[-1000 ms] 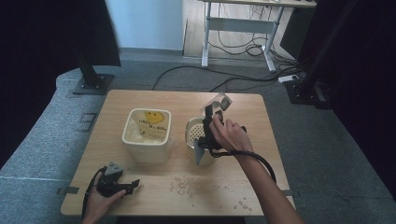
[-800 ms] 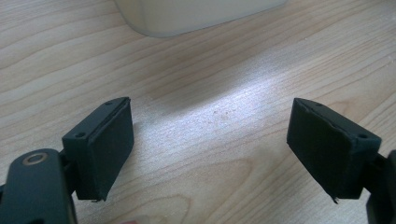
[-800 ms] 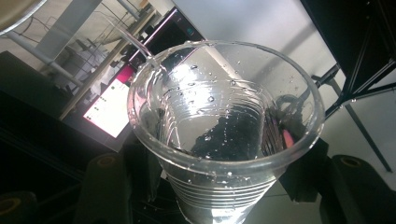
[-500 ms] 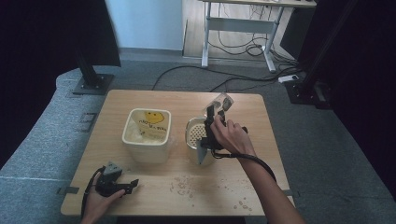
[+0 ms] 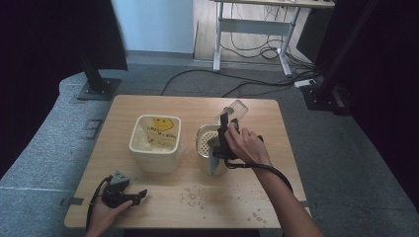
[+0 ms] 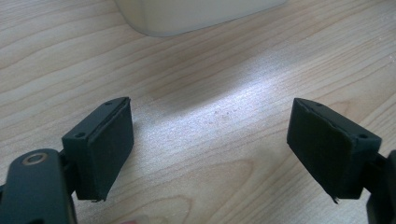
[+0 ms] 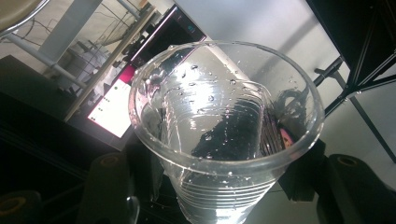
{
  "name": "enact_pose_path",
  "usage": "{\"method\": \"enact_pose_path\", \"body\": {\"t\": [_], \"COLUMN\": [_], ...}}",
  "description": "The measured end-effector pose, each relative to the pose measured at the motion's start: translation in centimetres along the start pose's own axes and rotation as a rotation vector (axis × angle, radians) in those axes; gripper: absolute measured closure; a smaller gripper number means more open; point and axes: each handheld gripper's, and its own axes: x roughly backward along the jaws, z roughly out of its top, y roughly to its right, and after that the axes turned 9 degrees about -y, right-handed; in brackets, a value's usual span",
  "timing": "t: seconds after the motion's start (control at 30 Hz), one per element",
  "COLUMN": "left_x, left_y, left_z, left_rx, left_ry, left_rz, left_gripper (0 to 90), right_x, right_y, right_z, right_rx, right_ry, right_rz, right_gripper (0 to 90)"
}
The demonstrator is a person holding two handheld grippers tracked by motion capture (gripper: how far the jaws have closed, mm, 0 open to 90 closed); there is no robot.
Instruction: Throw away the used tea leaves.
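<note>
Right gripper (image 5: 228, 129) holds a clear plastic cup (image 5: 236, 109), jaws closed on its lower wall, one each side; they have just been closing a little further with the cup between them. The cup is off the table, over the back right part, above and just behind a cream strainer container (image 5: 210, 148) that stands right of the table's middle. It is tipped, mouth up and away toward the back edge.

Step, as I judge it: the cup is likely between pours, raised above the strainer with droplets on its inner wall and little or nothing left inside. The next move probably calls for either tipping it over the perforated insert or setting it down upright on bare table; the grip must stay gentle, since thin plastic buckles easily.

Left gripper (image 5: 129, 196) rests near the front left corner, jaws wide apart, nothing between them, bare wood below.

Materials: cup (image 7: 224, 135) is thin, transparent, tapered, with a rolled rim and ribbed rings low down, wet inside. Strainer container is cream plastic, rounded-square, with a holed insert. A cream square tub (image 5: 154, 143), left of the middle, carries a yellow smiley print inside. Table (image 5: 148, 106) is pale wood grain, smooth. Small crumbs or grains (image 5: 197, 193) are scattered toward the front edge.
</note>
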Motion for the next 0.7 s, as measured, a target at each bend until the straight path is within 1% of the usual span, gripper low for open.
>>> {"method": "enact_pose_path", "body": {"t": [0.03, 0.07, 0.1, 0.13, 0.17, 0.23, 0.27, 0.3, 0.33, 0.43, 0.47, 0.5, 0.53, 0.57, 0.6, 0.63, 0.67, 0.7], "left_x": [0.0, 0.0, 0.0, 0.0, 0.0, 0.0, 0.0, 0.0, 0.0, 0.0, 0.0, 0.1, 0.1, 0.1, 0.1, 0.1, 0.1, 0.1], "left_y": [0.0, 0.0, 0.0, 0.0, 0.0, 0.0, 0.0, 0.0, 0.0, -0.1, -0.1, -0.1, -0.1, -0.1, -0.1, -0.1, -0.1, -0.1], "left_z": [0.0, 0.0, 0.0, 0.0, 0.0, 0.0, 0.0, 0.0, 0.0, 0.0, 0.0, 0.0, 0.0, 0.0, -0.1, -0.1, -0.1, -0.1], "left_rx": [0.0, 0.0, 0.001, 0.001, 0.0, -0.001, -0.001, 0.0, 0.001, 0.003, 0.003, 0.001, 0.001, 0.001, 0.001, 0.001, 0.0, 0.001], "left_ry": [0.001, 0.002, 0.002, 0.002, 0.0, -0.001, -0.001, 0.0, 0.001, 0.004, 0.005, 0.004, 0.003, 0.003, 0.003, 0.005, 0.004, 0.004], "left_rz": [0.001, 0.001, 0.0, 0.001, 0.0, 0.0, 0.0, 0.0, 0.001, 0.001, 0.0, 0.002, 0.002, 0.003, 0.003, 0.004, 0.004, 0.003], "left_gripper": [14.9, 14.9, 14.9, 14.9, 14.9, 14.9, 14.9, 14.9, 14.9, 14.9, 14.9, 14.9, 14.9, 14.9, 14.9, 14.9, 14.9, 14.9], "right_x": [0.0, 0.1, 0.2, 0.2, 0.2, 0.2, 0.2, 0.4, 0.4, 0.1, 0.0, -0.1, -0.4, -0.4, -0.6, -0.9, -1.0, -1.0], "right_y": [0.0, 0.1, 0.3, 0.3, 0.5, 0.9, 1.2, 1.7, 1.7, 2.5, 2.8, 2.9, 3.1, 3.1, 3.1, 3.1, 3.1, 3.1], "right_z": [0.0, 0.0, -0.2, -0.2, -0.3, -0.5, -0.7, -1.0, -1.0, -2.0, -2.5, -2.8, -3.4, -3.4, -3.8, -4.5, -5.0, -5.0], "right_rx": [0.0, -0.023, -0.075, -0.075, -0.112, -0.211, -0.296, -0.444, -0.444, -0.668, -0.765, -0.846, -0.981, -0.981, -1.064, -1.25, -1.334, -1.334], "right_ry": [0.0, 0.004, 0.005, 0.005, 0.009, 0.023, 0.041, 0.052, 0.052, 0.091, 0.106, 0.115, 0.145, 0.145, 0.163, 0.187, 0.205, 0.205], "right_rz": [0.0, 0.013, 0.038, 0.038, 0.062, 0.118, 0.175, 0.254, 0.254, 0.392, 0.455, 0.501, 0.59, 0.59, 0.641, 0.754, 0.799, 0.799], "right_gripper": [42.5, 42.5, 42.4, 42.4, 42.4, 42.2, 42.2, 42.3, 42.3, 42.2, 42.2, 42.2, 42.2, 42.2, 42.2, 42.3, 42.3, 42.3]}}
